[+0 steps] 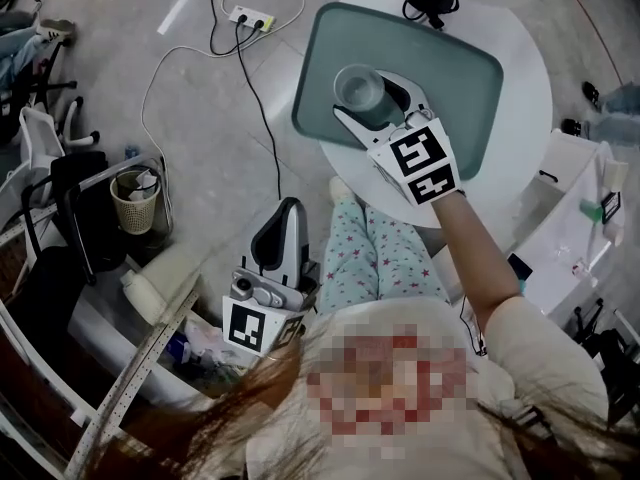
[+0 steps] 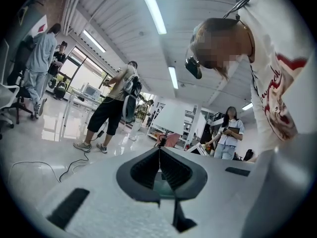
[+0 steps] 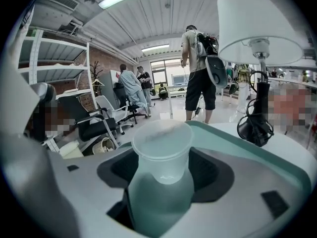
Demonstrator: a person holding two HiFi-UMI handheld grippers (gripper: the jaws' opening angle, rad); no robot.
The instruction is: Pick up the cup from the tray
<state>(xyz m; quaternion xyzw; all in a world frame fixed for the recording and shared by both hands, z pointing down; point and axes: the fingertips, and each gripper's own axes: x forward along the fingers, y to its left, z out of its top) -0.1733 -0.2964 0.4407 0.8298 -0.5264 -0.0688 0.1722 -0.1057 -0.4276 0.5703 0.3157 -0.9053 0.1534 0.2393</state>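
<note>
Translucent plastic cup (image 1: 358,90) sits between the jaws of the right gripper (image 1: 368,100), which are clamped on its sides, over the teal rectangular tray (image 1: 470,78) at upper centre of the head view. Left gripper (image 2: 159,151), at lower left and well apart from the tray, has its jaws pressed together on nothing.

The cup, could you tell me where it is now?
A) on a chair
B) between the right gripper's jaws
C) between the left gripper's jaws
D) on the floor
B: the cup sits between the right gripper's jaws, over the tray.
</note>
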